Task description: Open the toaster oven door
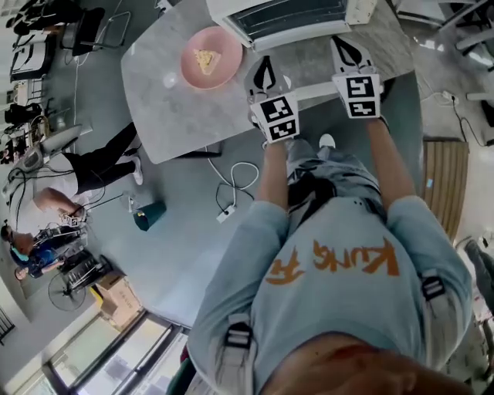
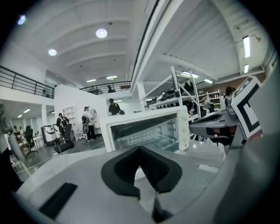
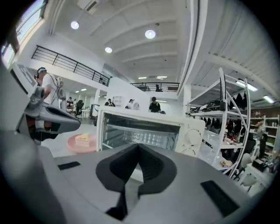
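Toaster oven [image 1: 287, 17] at far edge of table [image 1: 166, 116], glass door shut, facing us. Left claw [image 1: 265, 63] & right claw [image 1: 347, 46] both pressed together, empty, short of door. We expect hinged door light but stiff, glass fragile; take top edge, handle not made out.

Head camera looks steeply down; both gripper cameras (low, near) face the white glass-fronted toaster oven [image 3: 144, 133] all share.
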`<state>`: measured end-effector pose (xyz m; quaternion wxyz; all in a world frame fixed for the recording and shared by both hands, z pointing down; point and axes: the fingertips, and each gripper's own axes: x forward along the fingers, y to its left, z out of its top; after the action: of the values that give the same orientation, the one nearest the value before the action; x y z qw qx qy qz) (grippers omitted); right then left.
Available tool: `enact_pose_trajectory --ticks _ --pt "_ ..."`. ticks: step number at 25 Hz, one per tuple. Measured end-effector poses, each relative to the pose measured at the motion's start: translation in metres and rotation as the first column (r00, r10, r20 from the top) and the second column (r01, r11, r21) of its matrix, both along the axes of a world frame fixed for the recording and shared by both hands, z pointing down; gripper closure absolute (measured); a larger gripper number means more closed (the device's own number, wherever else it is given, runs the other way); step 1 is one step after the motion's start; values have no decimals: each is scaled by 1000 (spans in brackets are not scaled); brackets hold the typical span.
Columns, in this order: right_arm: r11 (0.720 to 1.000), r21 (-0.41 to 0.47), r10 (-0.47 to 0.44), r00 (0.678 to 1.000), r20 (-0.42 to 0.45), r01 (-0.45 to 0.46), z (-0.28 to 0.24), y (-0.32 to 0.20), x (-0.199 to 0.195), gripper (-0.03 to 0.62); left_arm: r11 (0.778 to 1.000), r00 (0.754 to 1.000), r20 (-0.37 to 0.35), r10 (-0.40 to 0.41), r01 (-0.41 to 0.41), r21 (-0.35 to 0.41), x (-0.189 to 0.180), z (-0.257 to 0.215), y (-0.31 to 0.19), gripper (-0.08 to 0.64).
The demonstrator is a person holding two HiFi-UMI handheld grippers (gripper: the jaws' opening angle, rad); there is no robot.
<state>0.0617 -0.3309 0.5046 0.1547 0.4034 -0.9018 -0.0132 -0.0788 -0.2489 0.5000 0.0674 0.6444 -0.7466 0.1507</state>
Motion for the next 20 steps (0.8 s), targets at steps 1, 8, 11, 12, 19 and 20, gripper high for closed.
enact_pose_trajectory --ticks 1,8,11,12,19,20 --pt "1000 -1 7 999 42 -7 -14 -7 -3 595 999 1000 -19 -13 14 29 -5 -13 -6 558" --pt "1000 12 -13 969 247 11 -98 -33 -26 597 974 991 -133 -32 60 218 -20 -98 -38 558" --pt "999 36 -41 954 295 32 -131 -38 -30 597 959 984 -155 -88 126 254 -52 -126 -37 558" --pt "999 39 -47 950 310 36 -139 -37 -30 597 955 982 -156 -109 147 258 -62 -132 -32 558" --pt "995 99 -46 953 299 17 -179 -40 -20 595 940 991 -120 -59 95 329 -38 -167 -39 558" --pt "994 106 -49 957 287 20 -181 -41 -18 595 942 993 -110 -49 82 325 -32 -167 -44 558"
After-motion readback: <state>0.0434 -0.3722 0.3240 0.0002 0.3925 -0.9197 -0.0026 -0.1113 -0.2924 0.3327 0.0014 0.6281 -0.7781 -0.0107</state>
